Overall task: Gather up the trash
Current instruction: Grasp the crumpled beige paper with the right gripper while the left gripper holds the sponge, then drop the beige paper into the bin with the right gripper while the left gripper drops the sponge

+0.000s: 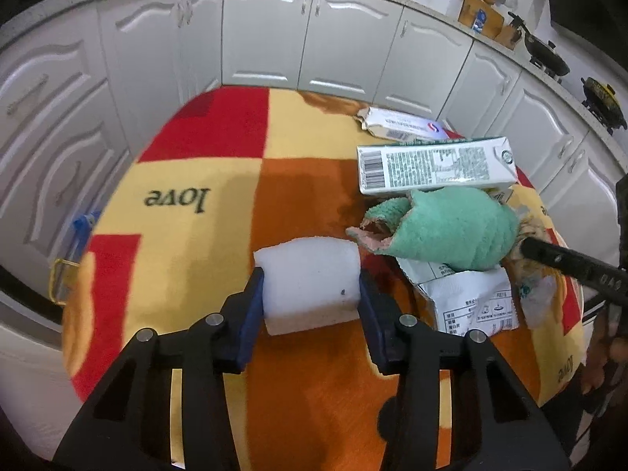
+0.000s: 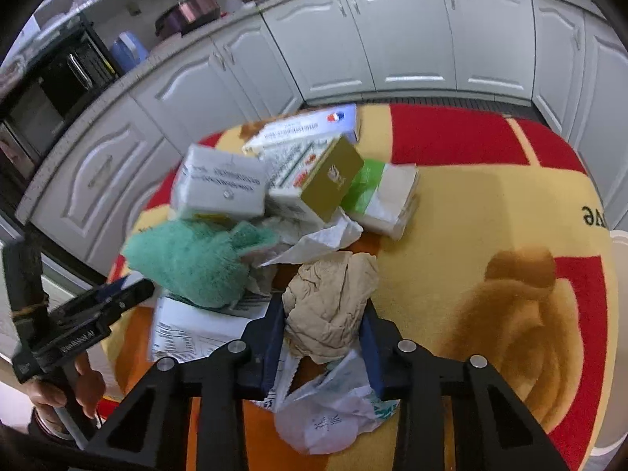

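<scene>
Black gripper frames fill the bottom of both wrist views. Between the blue pads of the left gripper sits a white foam block — both pads press against its sides, so the jaws are pinching it, with its base on the checked blanket that covers the table. Ahead of these jaws and off to their right lies a green terry cloth, rolled up, resting partly on a torn white wrapper. Beyond the cloth a long white carton lies on its side, and past that a flattened box with a torn end. The other tool's black finger reaches in at the right edge, near the cloth.

In the right wrist view, the right gripper has its jaws closed on a crumpled beige paper wad, which bulges up and forward out of the pads. Just under the jaws and nearer the camera lies a thin clear plastic bag. Ahead of the jaws is the trash pile: the green cloth to the left, crumpled white paper just past the wad, then several cartons stacked loosely, among them a gold-ended box tilted on top and a green-and-white pack to its right. A hand grips the left tool's handle at the lower left.

White cabinet doors run along behind the table.
</scene>
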`<action>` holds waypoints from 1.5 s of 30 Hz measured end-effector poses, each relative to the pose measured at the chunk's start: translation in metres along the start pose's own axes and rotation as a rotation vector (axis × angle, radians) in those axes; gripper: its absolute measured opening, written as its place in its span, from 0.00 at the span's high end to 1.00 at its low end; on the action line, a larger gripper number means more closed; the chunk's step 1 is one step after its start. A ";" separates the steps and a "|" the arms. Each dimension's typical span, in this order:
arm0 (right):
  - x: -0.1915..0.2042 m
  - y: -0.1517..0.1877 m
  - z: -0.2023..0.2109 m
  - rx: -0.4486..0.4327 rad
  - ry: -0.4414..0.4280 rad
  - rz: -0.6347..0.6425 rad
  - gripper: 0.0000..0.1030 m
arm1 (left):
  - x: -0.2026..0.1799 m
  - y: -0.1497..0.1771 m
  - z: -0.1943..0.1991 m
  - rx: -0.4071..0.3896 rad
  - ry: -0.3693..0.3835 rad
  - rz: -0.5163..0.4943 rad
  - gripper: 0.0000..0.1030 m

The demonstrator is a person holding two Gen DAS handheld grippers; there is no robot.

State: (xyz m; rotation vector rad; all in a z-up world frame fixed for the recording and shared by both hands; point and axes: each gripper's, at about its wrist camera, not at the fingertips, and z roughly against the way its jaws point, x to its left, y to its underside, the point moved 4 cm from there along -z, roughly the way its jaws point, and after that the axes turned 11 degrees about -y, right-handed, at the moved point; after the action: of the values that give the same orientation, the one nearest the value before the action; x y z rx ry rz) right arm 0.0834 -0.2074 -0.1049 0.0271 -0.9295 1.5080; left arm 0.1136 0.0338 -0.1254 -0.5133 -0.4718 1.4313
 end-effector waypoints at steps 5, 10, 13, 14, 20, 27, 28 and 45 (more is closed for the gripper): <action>0.009 -0.005 0.022 -0.046 -0.031 0.011 0.68 | 0.006 -0.001 0.025 -0.046 -0.002 0.008 0.58; 0.013 -0.001 0.041 -0.077 -0.040 0.013 0.68 | 0.000 -0.002 0.052 -0.088 0.023 -0.006 0.58; 0.014 0.005 0.051 -0.089 -0.044 0.014 0.68 | -0.013 -0.001 0.063 -0.105 0.044 -0.026 0.58; 0.014 0.006 0.054 -0.093 -0.046 0.013 0.68 | -0.020 -0.001 0.067 -0.112 0.055 -0.037 0.58; 0.010 0.015 0.071 -0.111 -0.036 0.008 0.68 | -0.056 0.002 0.081 -0.131 0.095 -0.093 0.58; -0.002 0.024 0.098 -0.154 -0.023 -0.010 0.68 | -0.096 0.002 0.086 -0.136 0.135 -0.145 0.58; -0.004 0.025 0.102 -0.160 -0.020 -0.015 0.68 | -0.103 0.002 0.087 -0.138 0.140 -0.154 0.58; -0.072 0.053 0.166 -0.242 0.084 -0.125 0.68 | -0.218 0.005 0.085 -0.147 0.221 -0.306 0.58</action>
State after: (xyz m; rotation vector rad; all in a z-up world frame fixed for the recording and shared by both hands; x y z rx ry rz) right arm -0.0297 -0.3513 -0.0595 -0.1492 -1.0180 1.2651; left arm 0.0404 -0.1785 -0.0599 -0.6787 -0.4577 1.0382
